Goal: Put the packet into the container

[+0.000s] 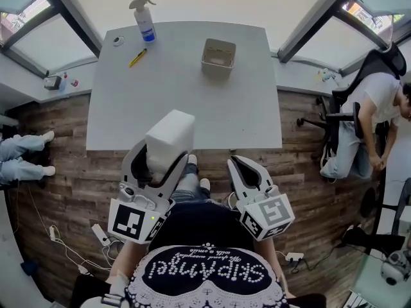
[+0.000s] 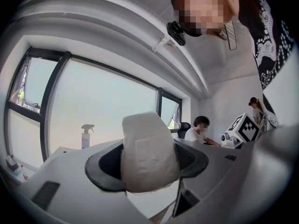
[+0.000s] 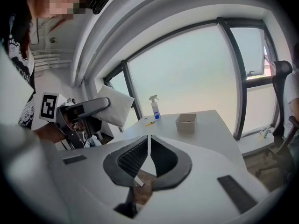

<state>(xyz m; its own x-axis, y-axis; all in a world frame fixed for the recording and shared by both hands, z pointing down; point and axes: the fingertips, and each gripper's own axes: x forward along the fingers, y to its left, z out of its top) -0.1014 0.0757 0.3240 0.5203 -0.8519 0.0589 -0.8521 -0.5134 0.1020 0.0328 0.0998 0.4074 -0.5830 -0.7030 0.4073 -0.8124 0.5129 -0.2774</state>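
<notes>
The packet (image 1: 170, 133), white and pillow-shaped, is clamped between the jaws of your left gripper (image 1: 164, 167). The jaws press it from both sides, and its upper end sticks out past the jaw tips. You hold it in the air at the near edge of the table (image 1: 192, 108), left of the table's middle and clear of the tabletop.

Your right gripper (image 1: 241, 169) is just to the right of the left one. Its jaws are pressed together with nothing between them. It hangs over the wooden floor (image 1: 302, 172), on your side of the table's near edge.

The container (image 1: 218, 70), a small beige open-topped box, stands on the far half of the table, a little right of centre and well apart from the packet.

At the far left corner of the table stands a spray bottle (image 1: 144, 19). A yellow pen (image 1: 137, 58) lies just nearer than the bottle, and a small round item (image 1: 118, 41) lies to the bottle's left, by the table's left edge.

Off to the right, beyond the table, a person (image 1: 366, 117) sits in a black office chair (image 1: 385, 59). At the left edge, someone's legs in jeans (image 1: 22, 156) stretch across the floor.
</notes>
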